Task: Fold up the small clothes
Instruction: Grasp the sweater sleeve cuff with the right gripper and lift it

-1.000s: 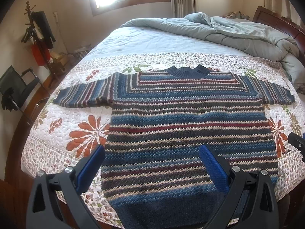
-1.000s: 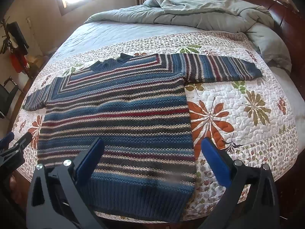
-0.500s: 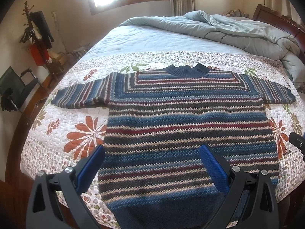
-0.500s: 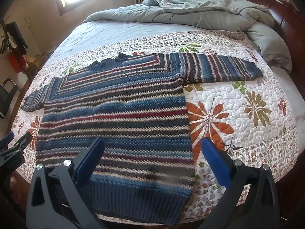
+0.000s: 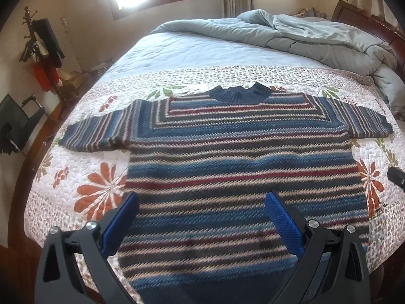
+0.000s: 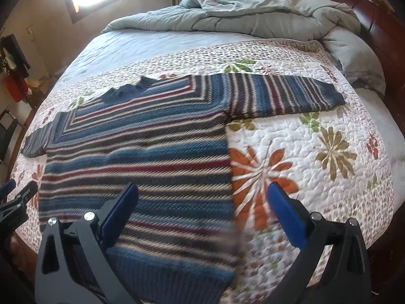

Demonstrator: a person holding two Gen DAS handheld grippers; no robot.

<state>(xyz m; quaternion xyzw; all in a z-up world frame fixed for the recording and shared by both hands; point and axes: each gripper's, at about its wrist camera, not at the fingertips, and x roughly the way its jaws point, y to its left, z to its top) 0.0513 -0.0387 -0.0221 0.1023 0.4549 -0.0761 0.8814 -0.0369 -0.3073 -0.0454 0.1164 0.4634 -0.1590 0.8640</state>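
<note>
Lying flat and spread out on the floral quilt (image 5: 96, 192), the striped sweater (image 5: 240, 167) is stretching away from both claws, its ribbed blue collar (image 5: 240, 92) at the far end and both sleeves extended sideways. The left gripper (image 5: 200, 217) is hovering above the sweater's lower body with its jaws spread wide and nothing between them. Its blue pads (image 5: 283, 221) are framing the striped knit, the near hem passing beneath and between the two fingers. Ahead and to the left of this claw, the sweater's left sleeve (image 5: 101, 134) is lying across the quilt; ahead and to the right, the other sleeve is reaching toward the bed's edge.

The right gripper (image 6: 201, 215) is also hanging released, jaws wide apart and gripping nothing. The sweater's right side edge is running between its fingers, so the left pad is sitting over the stripes while the right pad (image 6: 286, 217) is sitting over an orange flower printed on the quilt. Ahead and slightly right of this claw, the right sleeve (image 6: 283, 96) is pointing toward the wooden headboard (image 6: 374, 17). Beyond the collar, a rumpled grey duvet (image 6: 253, 15) is piled at the far side of the bed. Far left of the right claw, the tips of the left gripper are showing beside the sweater's hem.
</note>
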